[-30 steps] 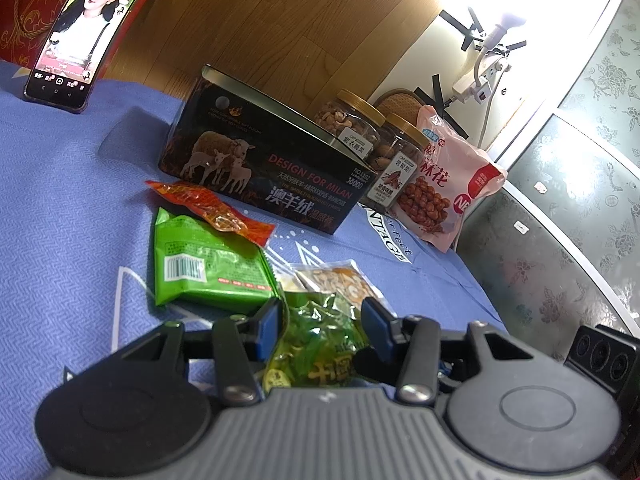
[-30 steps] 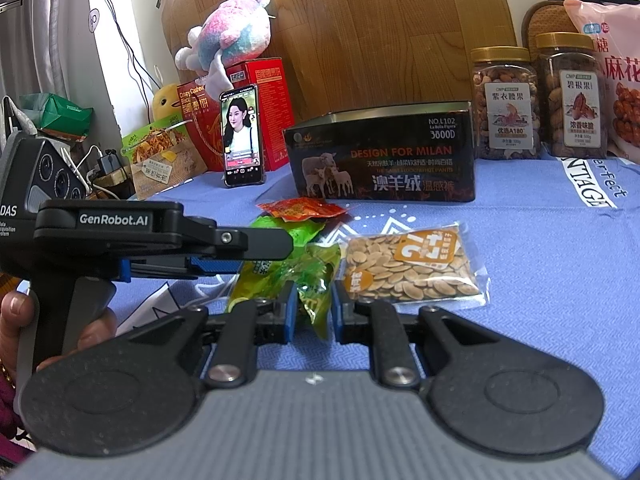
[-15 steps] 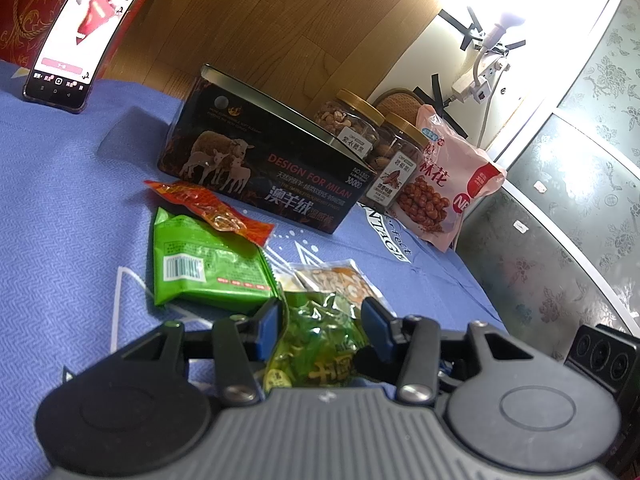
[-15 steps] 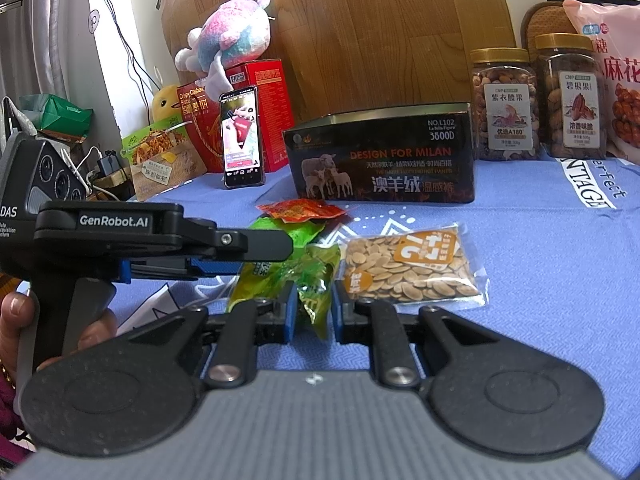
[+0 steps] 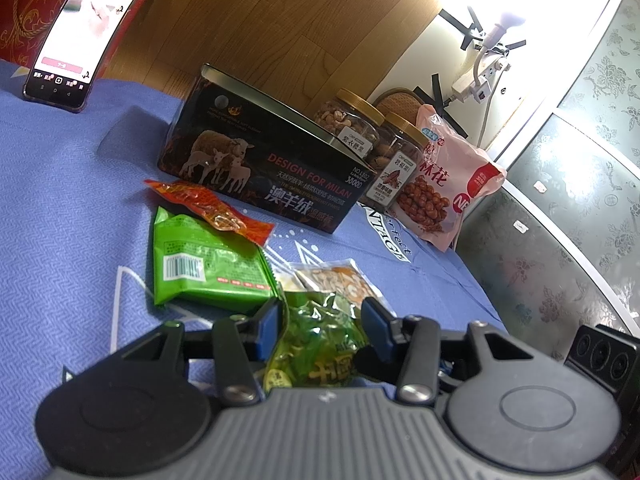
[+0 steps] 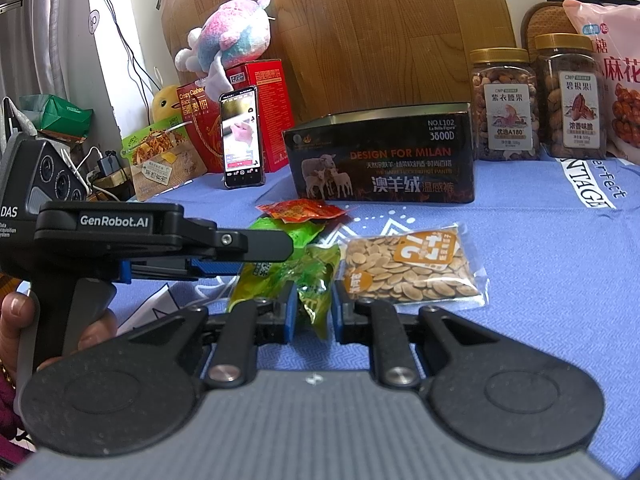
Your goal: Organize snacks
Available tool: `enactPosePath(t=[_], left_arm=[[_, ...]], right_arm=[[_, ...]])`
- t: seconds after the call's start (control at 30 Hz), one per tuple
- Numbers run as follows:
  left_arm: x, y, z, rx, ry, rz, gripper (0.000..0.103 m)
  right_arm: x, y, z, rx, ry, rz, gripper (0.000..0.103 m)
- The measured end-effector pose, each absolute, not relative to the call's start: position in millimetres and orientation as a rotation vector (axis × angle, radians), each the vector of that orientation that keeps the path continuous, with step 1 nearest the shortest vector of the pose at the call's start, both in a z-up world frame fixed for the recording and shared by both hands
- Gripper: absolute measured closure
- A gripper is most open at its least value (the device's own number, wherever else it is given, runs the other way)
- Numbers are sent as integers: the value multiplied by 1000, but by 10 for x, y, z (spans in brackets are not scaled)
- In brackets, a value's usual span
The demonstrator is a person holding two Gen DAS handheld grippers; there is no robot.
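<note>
Two hand-held grippers meet over one crinkled green snack bag (image 6: pixel 308 280) on a blue tablecloth (image 6: pixel 540 248), a little in front of one dark tin box (image 6: pixel 384 156) printed with sheep. From the bag's right, the right gripper (image 6: pixel 313 312) has its jaws nearly together, pinching a fold of the bag. The left gripper (image 5: pixel 322 320) has its jaws partly open around the bag's other end, both blue pads against it. Between that bag and the tin lie three more small packets: one clear packet of seeds (image 6: pixel 412 268), one flat green packet (image 5: pixel 204 264), and one red packet (image 5: pixel 208 208) nearest the tin. Right of the tin stand two gold-lidded nut jars (image 6: pixel 504 104) and one pink bag (image 5: pixel 444 196). Left of the tin, one phone (image 6: pixel 242 136) leans against a red box (image 6: pixel 264 92).
</note>
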State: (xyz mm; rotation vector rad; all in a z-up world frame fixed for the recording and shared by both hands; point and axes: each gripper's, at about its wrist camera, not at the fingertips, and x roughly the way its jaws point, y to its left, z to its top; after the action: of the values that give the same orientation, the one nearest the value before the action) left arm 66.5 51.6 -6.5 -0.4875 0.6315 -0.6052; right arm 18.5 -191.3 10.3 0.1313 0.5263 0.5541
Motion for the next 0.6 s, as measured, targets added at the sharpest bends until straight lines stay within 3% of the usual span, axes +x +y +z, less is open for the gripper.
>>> enactPosePath(t=[0.6], left_arm=[[650, 505, -83, -485, 628, -610, 58]], right_arm=[[178, -1913, 99, 132, 522, 552, 82]])
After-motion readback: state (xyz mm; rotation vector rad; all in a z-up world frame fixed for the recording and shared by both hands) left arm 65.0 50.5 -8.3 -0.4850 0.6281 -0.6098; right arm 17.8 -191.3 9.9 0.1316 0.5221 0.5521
